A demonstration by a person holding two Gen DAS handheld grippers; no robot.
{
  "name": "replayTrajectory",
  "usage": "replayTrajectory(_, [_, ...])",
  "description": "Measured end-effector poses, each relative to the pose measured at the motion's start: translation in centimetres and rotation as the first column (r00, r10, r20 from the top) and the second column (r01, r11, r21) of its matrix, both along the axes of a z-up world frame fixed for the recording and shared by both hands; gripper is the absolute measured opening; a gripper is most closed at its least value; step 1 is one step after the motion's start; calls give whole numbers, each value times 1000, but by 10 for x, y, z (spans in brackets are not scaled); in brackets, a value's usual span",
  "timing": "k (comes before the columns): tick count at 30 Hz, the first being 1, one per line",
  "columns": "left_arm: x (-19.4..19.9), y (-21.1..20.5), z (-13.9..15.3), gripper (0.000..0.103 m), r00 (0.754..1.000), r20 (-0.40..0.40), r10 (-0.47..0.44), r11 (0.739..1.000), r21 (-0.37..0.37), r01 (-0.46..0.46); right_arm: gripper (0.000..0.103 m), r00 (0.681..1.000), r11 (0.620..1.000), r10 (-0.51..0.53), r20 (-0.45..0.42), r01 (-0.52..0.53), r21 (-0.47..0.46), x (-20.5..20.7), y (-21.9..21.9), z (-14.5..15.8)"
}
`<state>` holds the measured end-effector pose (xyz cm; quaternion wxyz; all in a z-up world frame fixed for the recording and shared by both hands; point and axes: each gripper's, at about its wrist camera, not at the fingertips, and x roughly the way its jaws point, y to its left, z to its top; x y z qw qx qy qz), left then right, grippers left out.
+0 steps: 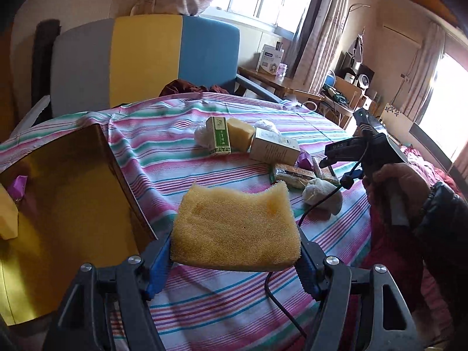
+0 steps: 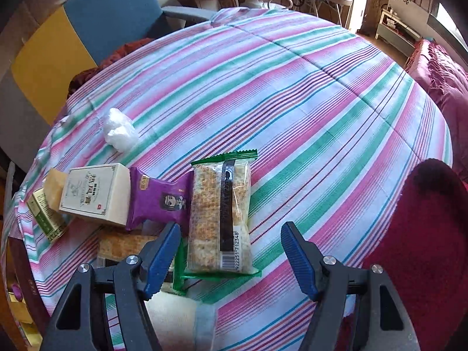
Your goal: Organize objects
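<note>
Box (image 1: 58, 204) holds a purple packet (image 1: 17, 185) inside.

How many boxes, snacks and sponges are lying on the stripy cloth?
Small boxes: 2
Grain bars: 2
Purple snack packet: 1
Yellow sponge: 1
Total: 6
Not counted: held sponge in the left gripper.
</note>
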<state>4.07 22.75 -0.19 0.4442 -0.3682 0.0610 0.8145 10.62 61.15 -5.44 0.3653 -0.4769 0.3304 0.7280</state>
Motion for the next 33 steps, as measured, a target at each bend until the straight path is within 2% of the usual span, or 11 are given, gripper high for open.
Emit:
replayTrajectory(2, [-1, -6, -1, 73, 1000, 11, 13, 1000, 2, -13, 72, 999, 1000, 15, 31, -15, -3, -7, 5, -9])
replayTrajectory(4, [-3, -9, -3, 73, 1000, 19, 25, 1000, 0, -25, 66, 995, 999, 46, 88, -47, 6, -13, 5, -18])
replayTrajectory(5, [-4, -10, -4, 73, 999, 24, 30, 1000, -1, -30, 58, 990, 996, 69, 120, -75, 45, -17, 1, -17])
replayTrajectory(6, [-4, -12, -5, 73, 999, 27, 35, 999, 0, -35, 40, 988, 994, 84, 131, -93, 64, -18, -2, -15])
replayTrajectory(8, [-4, -14, -5, 73, 999, 30, 41, 999, 2, -41, 38, 989, 993, 93, 114, -101, 58, -16, -5, -13])
replayTrajectory(9, [-4, -14, -4, 73, 999, 27, 43, 999, 4, -43, 37, 990, 993, 96, 105, -103, 63, -14, -6, -11])
replayTrajectory(11, [-3, -15, -2, 73, 999, 19, 46, 999, 4, -46, 36, 987, 980, 105, 123, -124, 155, -16, -13, 2])
replayTrajectory(13, [-4, -17, -1, 73, 999, 10, 50, 999, 5, -50, 36, 983, 952, 132, 126, -161, 261, -18, -24, 16])
replayTrajectory(20, [-8, -35, 6, 73, 994, -3, 109, 994, 2, -109, 36, 952, 841, 302, 41, -287, 459, -36, -71, 60])
replayTrajectory(27, [-19, -65, 13, 73, 982, -8, 191, 982, 12, -190, 36, 879, 784, 476, 28, -439, 440, -59, -134, 73])
replayTrajectory(33, [-25, -90, 12, 73, 966, -5, 260, 965, 12, -260, 36, 807, 707, 590, 39, -539, 459, -76, -201, 81])
